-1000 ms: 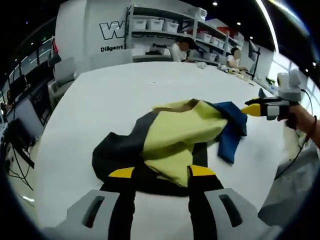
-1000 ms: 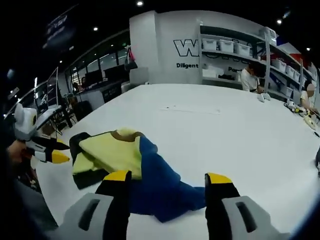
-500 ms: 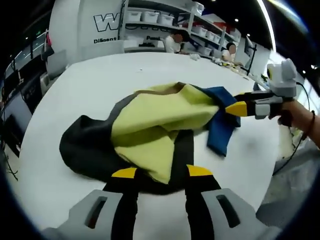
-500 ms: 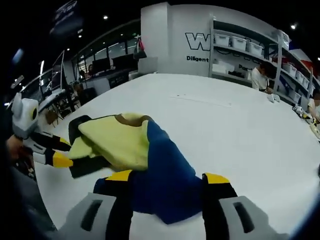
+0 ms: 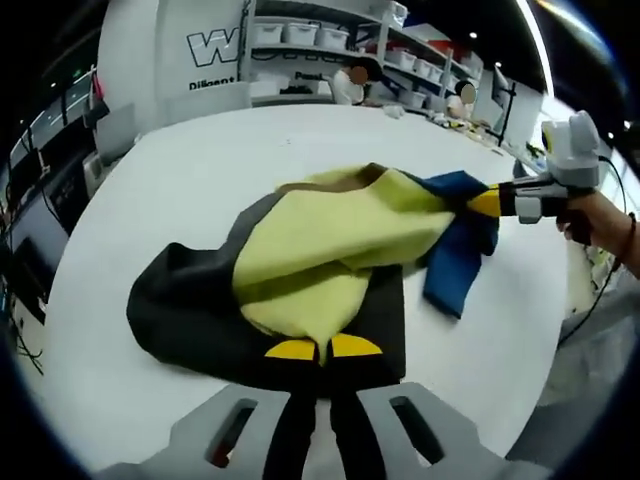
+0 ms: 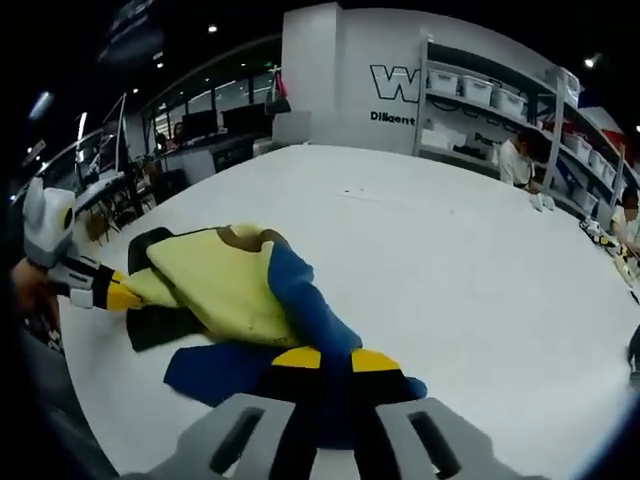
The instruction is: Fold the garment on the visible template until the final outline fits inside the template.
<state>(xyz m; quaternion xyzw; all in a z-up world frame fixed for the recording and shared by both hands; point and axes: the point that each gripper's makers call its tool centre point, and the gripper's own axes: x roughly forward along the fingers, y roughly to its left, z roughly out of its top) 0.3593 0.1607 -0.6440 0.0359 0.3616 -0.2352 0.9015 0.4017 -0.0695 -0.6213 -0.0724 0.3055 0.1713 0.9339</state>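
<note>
A crumpled garment (image 5: 330,240) in yellow, black and blue lies on the white table (image 5: 190,170). My left gripper (image 5: 320,348) is shut on its near edge, where the yellow cloth meets the black. In the left gripper view my right gripper (image 5: 487,203) comes in from the right and pinches the blue part. In the right gripper view the garment (image 6: 230,290) lies ahead, and my right gripper (image 6: 335,358) is shut on the blue sleeve. My left gripper (image 6: 120,297) shows at the left of that view, its yellow tip against the yellow and black edge.
A person's hand (image 5: 598,218) holds the right gripper. Shelves with white bins (image 5: 320,38) and seated people (image 5: 352,85) stand beyond the table's far end. Desks and chairs (image 6: 190,140) line the far left side. Bare white tabletop (image 6: 450,250) spreads around the garment.
Both grippers were open astride the garment's edges and have shut on the cloth. The blue part has been drawn out a little toward the right gripper.
</note>
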